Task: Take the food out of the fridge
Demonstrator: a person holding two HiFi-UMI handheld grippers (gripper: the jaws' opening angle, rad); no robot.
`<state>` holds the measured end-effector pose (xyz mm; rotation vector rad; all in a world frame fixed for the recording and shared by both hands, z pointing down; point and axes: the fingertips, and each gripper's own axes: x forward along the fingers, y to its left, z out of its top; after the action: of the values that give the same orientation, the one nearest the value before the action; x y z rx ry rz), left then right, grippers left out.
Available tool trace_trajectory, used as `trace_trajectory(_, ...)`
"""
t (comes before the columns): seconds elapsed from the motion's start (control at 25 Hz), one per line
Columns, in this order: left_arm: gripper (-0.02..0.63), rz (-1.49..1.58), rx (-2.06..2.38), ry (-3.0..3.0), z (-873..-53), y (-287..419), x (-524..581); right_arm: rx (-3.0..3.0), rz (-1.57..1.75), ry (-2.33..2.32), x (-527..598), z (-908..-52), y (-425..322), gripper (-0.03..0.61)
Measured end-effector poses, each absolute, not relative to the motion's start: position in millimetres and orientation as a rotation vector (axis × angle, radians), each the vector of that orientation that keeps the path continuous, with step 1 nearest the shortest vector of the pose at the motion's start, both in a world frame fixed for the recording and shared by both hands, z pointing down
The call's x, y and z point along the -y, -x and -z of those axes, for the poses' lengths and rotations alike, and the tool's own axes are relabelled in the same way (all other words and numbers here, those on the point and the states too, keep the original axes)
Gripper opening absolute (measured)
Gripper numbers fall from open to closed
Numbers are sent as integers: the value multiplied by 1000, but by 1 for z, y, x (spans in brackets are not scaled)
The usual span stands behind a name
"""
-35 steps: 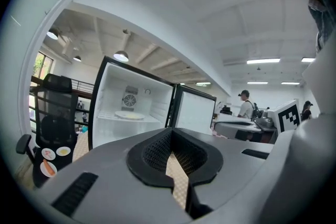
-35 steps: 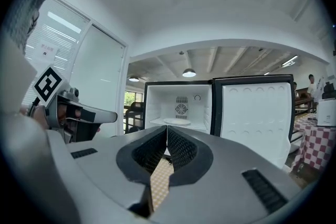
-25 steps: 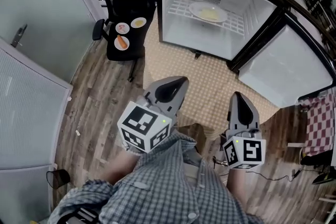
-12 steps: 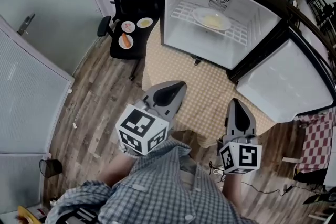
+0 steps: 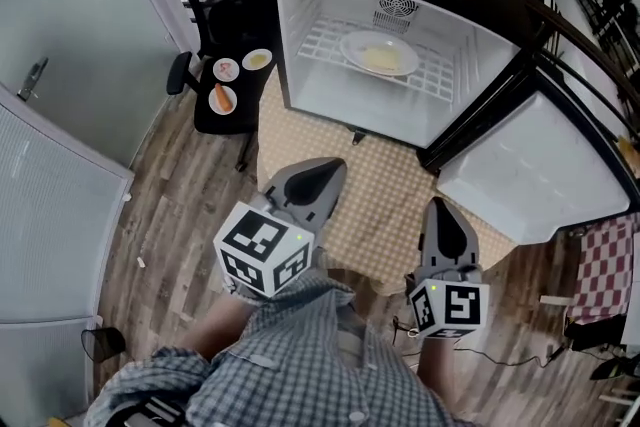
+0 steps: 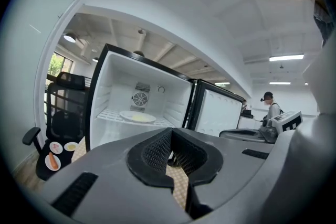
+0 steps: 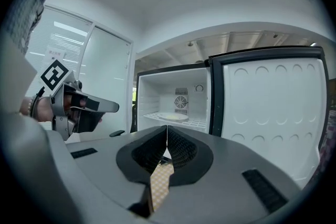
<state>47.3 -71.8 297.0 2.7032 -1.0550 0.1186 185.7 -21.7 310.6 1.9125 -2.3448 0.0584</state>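
Observation:
The fridge (image 5: pixel 300 35) stands open with its door (image 5: pixel 540 170) swung out to the right. A white plate with pale yellow food (image 5: pixel 378 53) sits on the wire shelf inside, also visible as the plate (image 6: pixel 137 116) and the plate (image 7: pixel 173 117). My left gripper (image 5: pixel 318 177) and right gripper (image 5: pixel 443 215) are held side by side over the floor short of the fridge, both pointing at it. The left gripper (image 6: pixel 171 132) has its jaws closed with nothing between them. The right gripper (image 7: pixel 167 128) is also shut and holds nothing.
A black office chair (image 5: pixel 215 25) left of the fridge carries three small plates of food (image 5: pixel 232 82) on its seat. A checked mat (image 5: pixel 390 205) lies before the fridge. A glass partition (image 5: pixel 50 245) is at the left, a red checked cloth (image 5: pixel 605 260) at the right. A person (image 6: pixel 270 107) stands far off.
Both grippers have moved forward toward the fridge, which now looks nearer and larger. Their jaws stay closed.

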Motion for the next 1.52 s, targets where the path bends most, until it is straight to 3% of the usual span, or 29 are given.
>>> trace_trajectory(0.96, 6, -170, 1122, -2650, -309, -33, 214, 2241, 7, -1914, 163, -310, -188, 11)
trace_trajectory(1.12, 6, -351, 1208, -2821, -308, -43, 228, 2166, 135, -1820, 185, -316, -176, 11)
trace_trajectory(1.52, 6, -233, 1033, -2650, -338, -59, 254, 1879, 529, -1463, 235, -332, -141, 11)
